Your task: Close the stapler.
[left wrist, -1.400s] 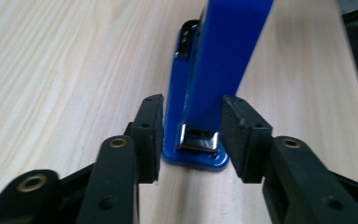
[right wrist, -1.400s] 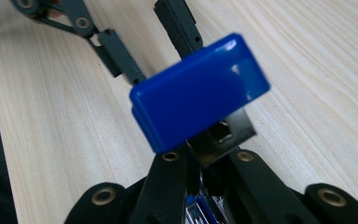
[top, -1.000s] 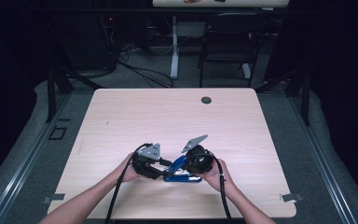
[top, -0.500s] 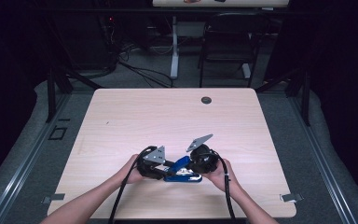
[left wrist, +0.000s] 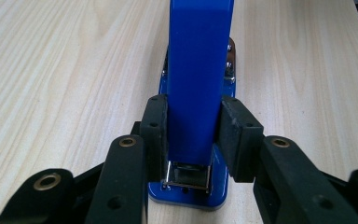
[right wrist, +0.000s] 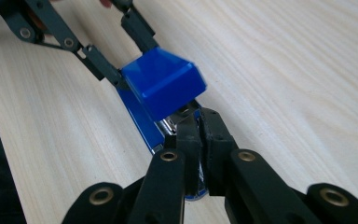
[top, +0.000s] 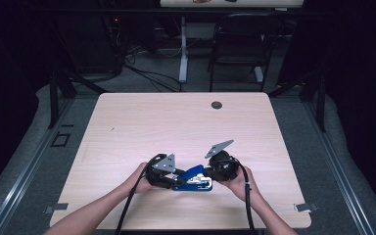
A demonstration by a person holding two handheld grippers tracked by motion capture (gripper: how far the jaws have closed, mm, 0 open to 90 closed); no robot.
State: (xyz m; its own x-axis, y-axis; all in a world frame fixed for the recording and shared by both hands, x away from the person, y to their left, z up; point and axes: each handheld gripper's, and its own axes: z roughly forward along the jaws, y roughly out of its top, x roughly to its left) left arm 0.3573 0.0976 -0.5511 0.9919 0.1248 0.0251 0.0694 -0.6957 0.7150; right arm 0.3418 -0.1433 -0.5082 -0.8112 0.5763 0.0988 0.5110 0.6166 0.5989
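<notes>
A blue stapler (top: 194,178) lies near the table's front edge, between both grippers. Its top arm (left wrist: 198,60) is tilted up off the blue base (left wrist: 191,196). My left gripper (left wrist: 193,140) is shut on the sides of this top arm near its rear hinge, with both pads touching it. My right gripper (right wrist: 196,135) comes from the opposite end, its jaws almost together on the stapler's front under the raised blue nose (right wrist: 163,81). What exactly sits between them is partly hidden. In the high view, the left gripper (top: 170,177) and right gripper (top: 209,173) face each other.
The light wooden table (top: 176,122) has a small dark round grommet (top: 217,105) near its far edge. A chair (top: 237,44) and cables stand beyond the table. Both forearms enter from the bottom edge.
Both hands and the stapler have drifted slightly to the right and toward the near edge. The grips look the same.
</notes>
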